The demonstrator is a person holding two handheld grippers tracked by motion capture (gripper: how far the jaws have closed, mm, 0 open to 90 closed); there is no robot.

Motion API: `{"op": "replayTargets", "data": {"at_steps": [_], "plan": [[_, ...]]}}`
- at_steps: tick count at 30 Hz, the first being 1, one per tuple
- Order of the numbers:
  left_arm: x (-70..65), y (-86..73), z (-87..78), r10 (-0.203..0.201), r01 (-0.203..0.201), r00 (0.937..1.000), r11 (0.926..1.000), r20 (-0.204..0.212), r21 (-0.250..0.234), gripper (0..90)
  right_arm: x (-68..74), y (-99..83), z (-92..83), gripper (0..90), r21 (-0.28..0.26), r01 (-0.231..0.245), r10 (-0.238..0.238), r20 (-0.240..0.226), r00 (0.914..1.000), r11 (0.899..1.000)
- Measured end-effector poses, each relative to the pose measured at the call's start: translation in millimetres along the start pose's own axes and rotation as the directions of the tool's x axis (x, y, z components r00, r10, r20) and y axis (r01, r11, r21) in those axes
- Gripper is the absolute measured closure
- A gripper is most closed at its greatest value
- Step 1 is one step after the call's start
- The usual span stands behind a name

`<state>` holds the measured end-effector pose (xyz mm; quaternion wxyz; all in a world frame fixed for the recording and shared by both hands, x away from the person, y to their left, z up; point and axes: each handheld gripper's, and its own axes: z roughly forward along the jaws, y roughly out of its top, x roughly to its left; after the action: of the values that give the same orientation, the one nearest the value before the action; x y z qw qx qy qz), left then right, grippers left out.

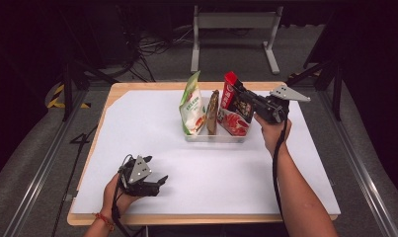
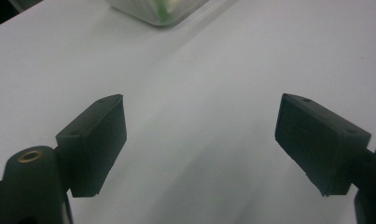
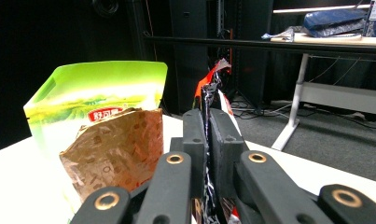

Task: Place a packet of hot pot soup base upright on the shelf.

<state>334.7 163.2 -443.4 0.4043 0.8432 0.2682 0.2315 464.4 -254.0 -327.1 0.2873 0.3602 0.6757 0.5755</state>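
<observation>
White paper covers the table (image 1: 152,143), and I'll use the clear plastic tray (image 1: 214,137) sitting toward the far side as the reference point. Well short of the tray and off to its left, the left gripper (image 1: 159,183) rests low over the paper, tongs spread wide apart with nothing between them; in the left gripper view (image 2: 199,140) it's just bare white sheet between the pads, with a corner of the tray at the top edge. Inside the tray, left to right: a green and white pouch (image 1: 192,106) standing upright, a brown packet (image 1: 213,112) in the middle, then the red packet (image 1: 232,106) at the right end. The right gripper (image 1: 242,95) comes in from the tray's right side, and its tongs are clamped tight on that red packet's upper edge (image 3: 208,100).
</observation>
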Motion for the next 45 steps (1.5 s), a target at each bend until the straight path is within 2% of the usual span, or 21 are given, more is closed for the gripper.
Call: {"op": "replayTargets", "data": {"at_steps": [7,17,24,28,34,40,45], "plan": [[-0.2,0.3,0.3,0.003,-0.003,1.0,1.0,-0.003,0.004,17.4,1.7,-1.6,-3.7,85.6,0.002,0.009,-0.009,-0.002,1.0,1.0],[0.0,0.5,-0.1,0.007,-0.007,1.0,1.0,-0.006,0.003,17.3,5.8,2.7,-7.0,81.6,0.03,0.055,-0.056,0.01,0.9984,0.998],[-0.3,0.8,0.4,0.01,-0.01,0.9999,0.9999,-0.009,0.006,17.3,1.7,6.3,-14.8,76.7,0.041,0.054,-0.055,0.024,0.9982,0.998],[-0.6,1.0,0.6,0.01,-0.01,0.9999,0.9999,-0.009,0.01,17.2,5.0,7.6,-17.1,77.0,0.052,0.066,-0.067,0.017,0.9976,0.996],[-0.9,1.2,0.1,0.012,-0.012,0.9999,0.9999,-0.01,0.009,17.1,9.2,9.8,-20.6,76.0,0.065,0.086,-0.088,0.029,0.9957,0.994],[-1.1,1.3,0.4,0.007,-0.007,0.9999,0.9999,-0.009,0.008,16.9,12.4,11.6,-24.4,72.4,0.085,0.111,-0.114,0.031,0.993,0.99],[-1.0,1.6,0.8,0.008,-0.008,0.9999,0.9999,-0.009,0.008,16.8,10.9,11.3,-27.6,71.5,0.093,0.115,-0.12,0.042,0.9919,0.989]]}}
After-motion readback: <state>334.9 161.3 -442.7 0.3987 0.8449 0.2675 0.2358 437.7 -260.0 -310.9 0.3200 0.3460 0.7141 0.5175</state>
